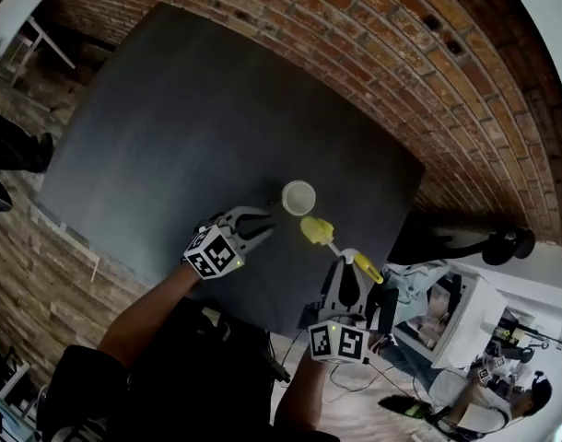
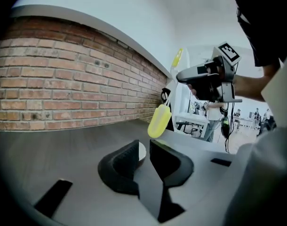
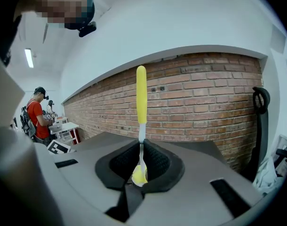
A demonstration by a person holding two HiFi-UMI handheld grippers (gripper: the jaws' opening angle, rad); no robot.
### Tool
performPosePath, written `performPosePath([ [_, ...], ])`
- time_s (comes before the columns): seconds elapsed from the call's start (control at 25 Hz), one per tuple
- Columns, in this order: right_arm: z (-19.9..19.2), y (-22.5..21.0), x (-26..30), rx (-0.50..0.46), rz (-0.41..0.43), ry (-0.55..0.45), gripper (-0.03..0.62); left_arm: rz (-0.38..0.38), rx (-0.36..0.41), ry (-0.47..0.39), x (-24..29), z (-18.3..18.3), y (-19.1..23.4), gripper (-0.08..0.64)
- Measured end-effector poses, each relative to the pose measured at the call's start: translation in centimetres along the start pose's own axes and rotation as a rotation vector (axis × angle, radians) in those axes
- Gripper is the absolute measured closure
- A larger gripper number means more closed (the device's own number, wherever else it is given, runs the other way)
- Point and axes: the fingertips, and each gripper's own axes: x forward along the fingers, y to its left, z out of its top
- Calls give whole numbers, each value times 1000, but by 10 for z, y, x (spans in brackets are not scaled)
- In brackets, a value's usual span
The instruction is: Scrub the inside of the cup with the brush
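A small white cup (image 1: 298, 197) stands on the dark table (image 1: 189, 127). My left gripper (image 1: 270, 224) reaches it from the near left. In the left gripper view the jaws stand close together, with a sliver of the cup (image 2: 141, 150) in the narrow gap, so they look shut on its wall. My right gripper (image 1: 350, 267) is shut on the thin stem of the yellow brush (image 1: 318, 231). The brush head hangs in the air just right of the cup, outside it. The brush (image 2: 158, 121) shows raised beyond the left jaws, and the brush (image 3: 141, 93) rises out of my right gripper (image 3: 141, 147).
A brick wall (image 1: 373, 53) runs along the table's far side. The table's near edge (image 1: 263, 325) is under my arms. Black gear (image 1: 465, 238), white furniture (image 1: 465, 325) and floor cables stand to the right, with people further off.
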Motion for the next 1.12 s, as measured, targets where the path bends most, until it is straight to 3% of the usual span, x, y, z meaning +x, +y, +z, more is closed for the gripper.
performPosePath([
  [0.36, 5, -1, -68, 9, 49, 26, 548, 6, -20, -66, -46, 40, -82, 514],
  [0.64, -7, -5, -128, 4, 146, 17, 548, 70, -8, -104, -63, 73, -158, 526],
  [1.12, -38, -30, -236, -16, 286, 20, 548, 176, -75, -178, -86, 89, -286, 528],
])
